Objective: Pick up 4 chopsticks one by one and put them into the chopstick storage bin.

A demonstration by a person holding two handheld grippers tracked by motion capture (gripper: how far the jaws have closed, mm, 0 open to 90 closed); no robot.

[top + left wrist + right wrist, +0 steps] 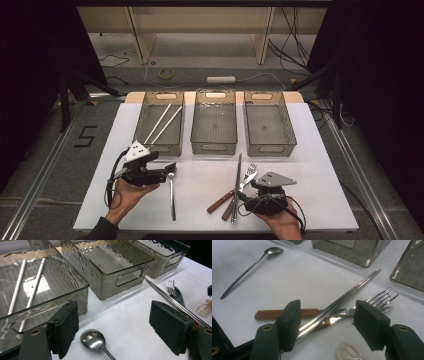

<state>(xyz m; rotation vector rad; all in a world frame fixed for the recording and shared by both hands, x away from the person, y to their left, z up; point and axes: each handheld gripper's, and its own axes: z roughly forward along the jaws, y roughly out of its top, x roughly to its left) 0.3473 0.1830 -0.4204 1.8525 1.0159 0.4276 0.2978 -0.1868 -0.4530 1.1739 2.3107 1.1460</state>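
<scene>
From the high view, three smoky clear bins stand in a row at the far side of the white bench (310, 165). The left bin (161, 122) holds two white chopsticks (162, 124); the middle bin (214, 121) and the right bin (270, 123) hold nothing that can be made out. The left gripper (172, 169), held in the person's left hand (131, 190), lies near the front of the left bin, its fingers pointing right toward the bowl of a long spoon (172, 192) that lies on the bench with its handle running toward the person. The right gripper (250, 184), in the right hand (282, 220), sits over the handle ends of a crossed pile: metal chopsticks (237, 182), a wood-handled knife (222, 201) and a fork (249, 173).

In the left gripper view the fingers (66, 327) stand spread apart and released, with nothing pressed between them. The spoon's bowl (93, 339) lies on the bench in the gap, nearer the left finger and touching neither. The left bin with its white chopsticks (17, 286) is just behind.

In the right gripper view the fingers (292, 320) are likewise spread and grasp nothing. The metal chopsticks (344, 296) run slantwise through the gap, close by the left finger, over the knife (287, 313) and the fork (384, 296). The spoon (249, 266) lies well apart at the upper left.
</scene>
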